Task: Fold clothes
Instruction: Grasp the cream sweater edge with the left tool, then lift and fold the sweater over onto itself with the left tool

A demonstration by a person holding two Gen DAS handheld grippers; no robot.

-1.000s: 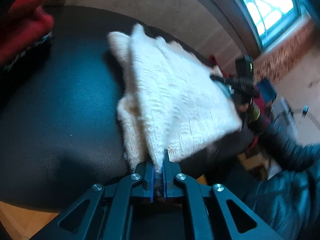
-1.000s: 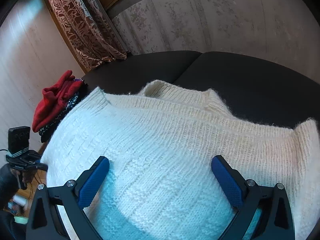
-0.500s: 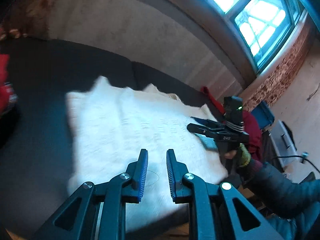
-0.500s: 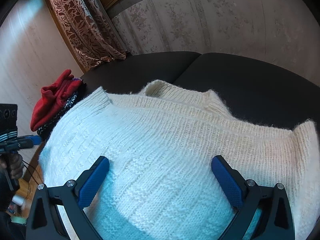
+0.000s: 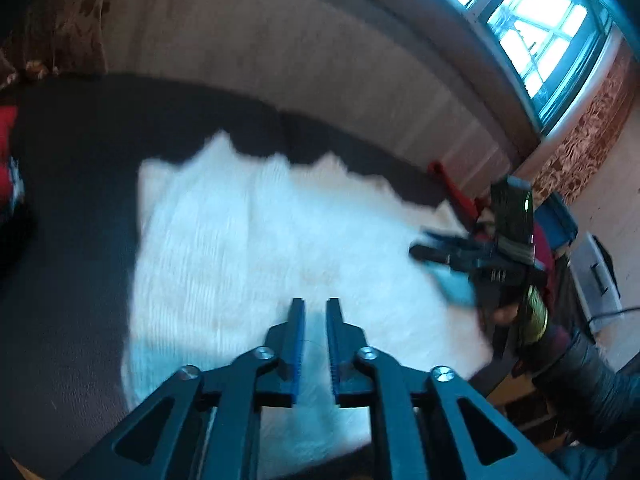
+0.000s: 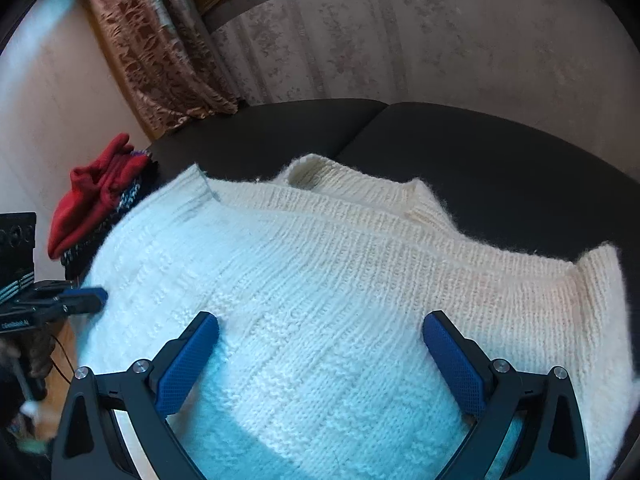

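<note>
A white knitted sweater [image 6: 340,300] lies folded flat on the dark sofa seat [image 6: 480,152]; it also shows blurred in the left wrist view [image 5: 260,248]. My left gripper [image 5: 315,308] hovers over the sweater's near edge, its jaws a small gap apart and empty. My right gripper [image 6: 320,328] is wide open and empty just above the sweater's near part. The right gripper also shows in the left wrist view [image 5: 444,252] at the sweater's right edge. The left gripper shows at the left edge of the right wrist view [image 6: 80,300].
A pile of red and dark clothes [image 6: 96,200] sits at the sofa's left end. A patterned curtain [image 6: 160,52] hangs behind it. A window [image 5: 532,32] and clutter [image 5: 560,220] lie to the right of the sofa.
My left gripper let go of the sweater edge it pinched a second ago and opened slightly. The lifted layer now lies flat. The right gripper stayed put.
</note>
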